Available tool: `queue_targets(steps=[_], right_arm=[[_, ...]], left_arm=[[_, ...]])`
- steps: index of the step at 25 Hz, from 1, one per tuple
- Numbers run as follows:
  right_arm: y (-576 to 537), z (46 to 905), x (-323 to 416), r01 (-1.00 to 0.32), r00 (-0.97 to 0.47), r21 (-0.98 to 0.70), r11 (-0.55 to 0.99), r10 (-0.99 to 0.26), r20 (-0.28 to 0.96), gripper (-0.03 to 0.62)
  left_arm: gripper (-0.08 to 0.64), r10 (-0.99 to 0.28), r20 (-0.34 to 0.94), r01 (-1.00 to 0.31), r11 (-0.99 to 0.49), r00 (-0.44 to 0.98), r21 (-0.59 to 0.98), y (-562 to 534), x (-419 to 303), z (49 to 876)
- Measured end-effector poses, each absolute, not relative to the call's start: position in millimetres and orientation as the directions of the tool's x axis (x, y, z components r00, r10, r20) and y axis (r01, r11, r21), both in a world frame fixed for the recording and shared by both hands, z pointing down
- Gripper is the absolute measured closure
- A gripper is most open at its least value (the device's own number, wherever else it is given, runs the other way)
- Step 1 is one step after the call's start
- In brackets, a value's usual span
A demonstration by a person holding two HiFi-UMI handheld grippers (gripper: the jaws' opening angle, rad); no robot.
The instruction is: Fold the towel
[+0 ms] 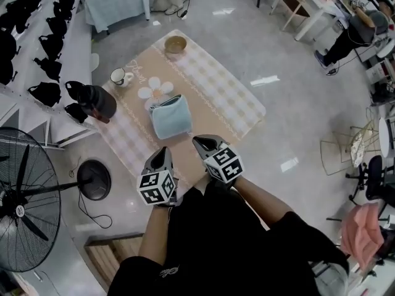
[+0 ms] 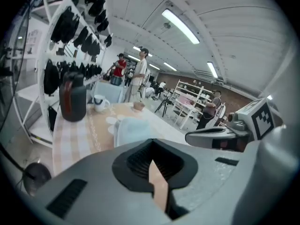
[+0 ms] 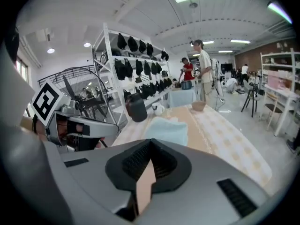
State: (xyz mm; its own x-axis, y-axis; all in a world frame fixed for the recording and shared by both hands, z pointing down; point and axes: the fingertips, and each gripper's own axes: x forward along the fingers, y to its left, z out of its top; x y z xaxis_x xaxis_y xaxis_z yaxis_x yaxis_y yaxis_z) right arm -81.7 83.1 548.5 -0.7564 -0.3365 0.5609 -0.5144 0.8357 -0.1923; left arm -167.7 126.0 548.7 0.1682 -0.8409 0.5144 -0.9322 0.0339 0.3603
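Light blue towel (image 1: 170, 116), folded into a compact square on the mat

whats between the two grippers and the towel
Nothing but a bare strip of the mat separates the towel from the left gripper and right gripper, seen in the head view.

Towel (image 1: 170, 117): soft cloth, matt, slightly napped. Mat (image 1: 228, 97): thin cloth, matt, printed check. Floor (image 1: 278, 36): smooth, glossy, reflecting the ceiling lights. Mug (image 1: 118, 76): glazed ceramic. Jug (image 1: 94, 100): smooth, semi-gloss dark plastic. Left gripper (image 1: 162, 153) and right gripper (image 1: 200, 142): smooth matt grey plastic shells. Fan (image 1: 24, 239) guard: black metal wire.
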Motion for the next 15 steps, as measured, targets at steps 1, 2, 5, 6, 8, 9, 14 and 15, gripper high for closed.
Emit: queue_targets(steps=[1,2,5,6,8,9,14,15], right_arm=[[76.5,532.9,-84.8,-0.503,-0.771,-0.175,0.846,-0.347,0.534,0.591],[70.5,516.9,-88.0,-0.492,-0.784,-0.157,0.856,-0.358,0.507,0.591],[56.6,470.5,-97.2,-0.474,-0.814,-0.098,0.875,-0.392,0.428,0.591],[51.8,456.0,-99.9,-0.469,-0.822,-0.076,0.880,-0.403,0.403,0.591],[42.0,424.4,-105.6,-0.456,-0.841,-0.039,0.889,-0.416,0.345,0.591],[38.1,407.5,-108.0,-0.449,-0.852,-0.025,0.893,-0.420,0.312,0.591],[32.6,338.4,-104.9,-0.436,-0.883,0.021,0.900,-0.433,0.180,0.591],[33.2,329.1,-102.1,-0.436,-0.886,0.032,0.899,-0.435,0.161,0.591]], left_arm=[[0.555,-0.861,0.486,-0.940,0.032,0.146,0.339,118.2,-169.8,531.2],[0.555,-0.880,0.459,-0.946,0.034,0.125,0.324,111.3,-172.1,513.8],[0.555,-0.923,0.379,-0.957,0.053,0.061,0.286,97.3,-179.8,465.0],[0.555,-0.936,0.349,-0.961,0.064,0.036,0.270,93.9,-183.3,449.4],[0.555,-0.959,0.283,-0.968,0.083,-0.013,0.237,88.1,-190.2,418.2],[0.555,-0.967,0.251,-0.972,0.089,-0.032,0.219,86.7,-192.5,403.4],[0.555,-0.985,0.146,-0.984,0.113,-0.092,0.140,93.9,-190.5,348.5],[0.555,-0.986,0.132,-0.985,0.116,-0.099,0.125,95.7,-188.3,340.9]])
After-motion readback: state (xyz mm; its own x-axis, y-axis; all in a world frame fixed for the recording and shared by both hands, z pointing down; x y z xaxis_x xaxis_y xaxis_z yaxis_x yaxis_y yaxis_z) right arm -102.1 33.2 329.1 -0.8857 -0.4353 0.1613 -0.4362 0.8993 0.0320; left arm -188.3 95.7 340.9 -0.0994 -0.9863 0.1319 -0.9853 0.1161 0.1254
